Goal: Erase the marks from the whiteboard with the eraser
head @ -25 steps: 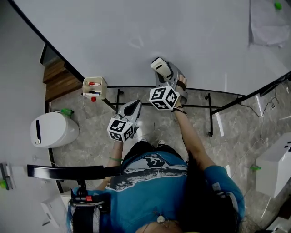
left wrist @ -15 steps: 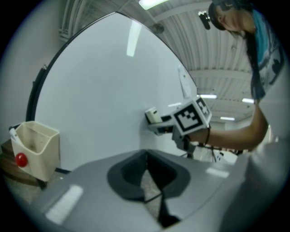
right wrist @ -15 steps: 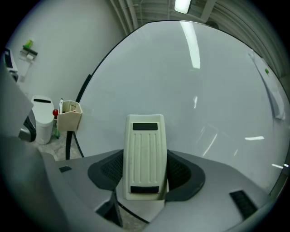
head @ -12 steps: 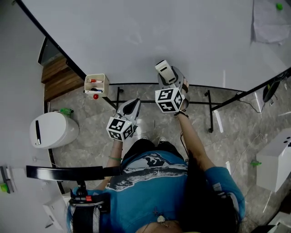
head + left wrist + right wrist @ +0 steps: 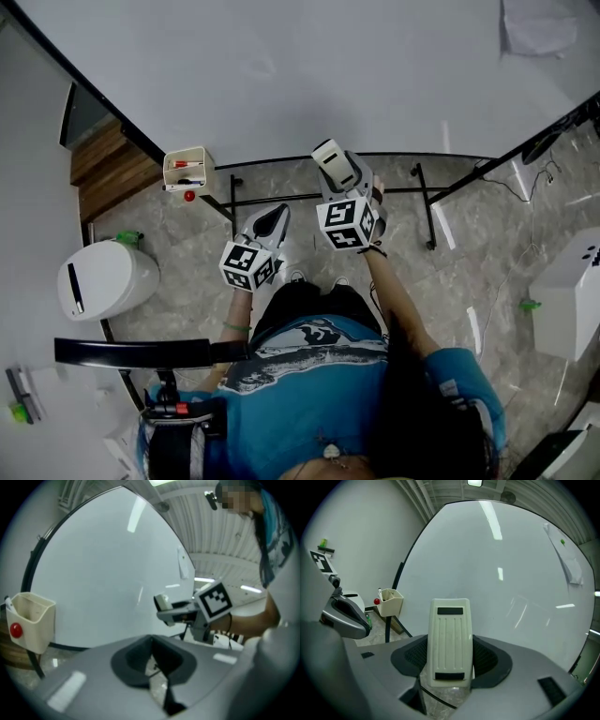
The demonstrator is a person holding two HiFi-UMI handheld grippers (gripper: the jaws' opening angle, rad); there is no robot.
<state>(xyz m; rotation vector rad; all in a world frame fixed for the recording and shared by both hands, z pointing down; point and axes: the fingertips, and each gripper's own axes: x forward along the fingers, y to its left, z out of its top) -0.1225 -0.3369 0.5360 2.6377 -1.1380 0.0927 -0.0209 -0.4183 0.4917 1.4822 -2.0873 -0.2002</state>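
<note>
The whiteboard (image 5: 309,66) fills the top of the head view, with only faint strokes (image 5: 267,67) showing near its middle. My right gripper (image 5: 341,178) is shut on a cream eraser (image 5: 333,161), which hovers just below the board's lower edge. In the right gripper view the eraser (image 5: 450,641) stands upright between the jaws, its ribbed back toward the camera, with the whiteboard (image 5: 487,564) beyond it. My left gripper (image 5: 273,218) sits lower and to the left, shut and holding nothing. In the left gripper view its jaws meet (image 5: 152,660), and the right gripper (image 5: 190,613) shows ahead.
A cream marker cup (image 5: 187,169) with a red knob hangs at the board's lower left corner. A paper sheet (image 5: 534,23) is pinned at the board's upper right. The black stand legs (image 5: 427,211) cross the stone floor. A white bin (image 5: 105,278) stands to the left and a white box (image 5: 570,300) to the right.
The right gripper with the eraser has come down off the board face to just below its lower edge. The left gripper has barely moved.
</note>
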